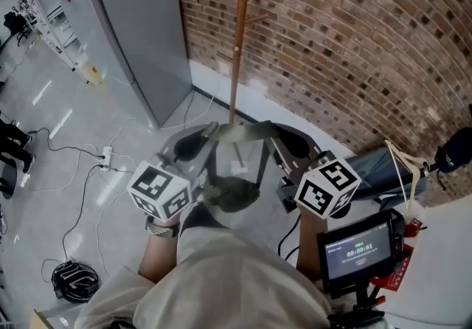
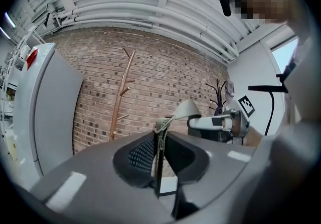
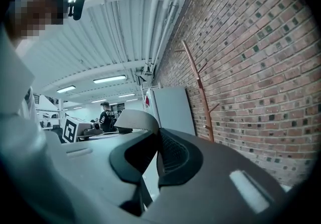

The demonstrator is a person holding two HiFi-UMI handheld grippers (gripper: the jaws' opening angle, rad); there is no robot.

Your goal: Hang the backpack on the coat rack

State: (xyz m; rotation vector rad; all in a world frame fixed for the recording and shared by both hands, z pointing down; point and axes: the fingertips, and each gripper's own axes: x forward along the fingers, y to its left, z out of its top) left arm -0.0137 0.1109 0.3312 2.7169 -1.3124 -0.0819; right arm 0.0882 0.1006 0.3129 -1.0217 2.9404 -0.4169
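Note:
The wooden coat rack (image 1: 236, 40) stands upright against the brick wall, straight ahead of me, with bare pegs near its top. A dark olive backpack (image 1: 232, 193) hangs by its top strap (image 1: 237, 130), stretched between my two grippers just in front of the pole. My left gripper (image 1: 198, 142) is shut on the strap's left end, my right gripper (image 1: 291, 144) on its right end. In the left gripper view the jaws (image 2: 159, 140) pinch the strap (image 2: 161, 126), with the rack (image 2: 123, 92) behind. The right gripper (image 3: 155, 140) clamps the grey strap (image 3: 136, 119); the rack (image 3: 198, 87) is at its right.
A tall grey cabinet (image 1: 133, 25) stands left of the rack. Cables and a power strip (image 1: 107, 158) lie on the floor at left, a black coiled object (image 1: 74, 279) lower left. A small screen on a stand (image 1: 359, 250) sits at lower right. A person (image 3: 106, 115) stands far off.

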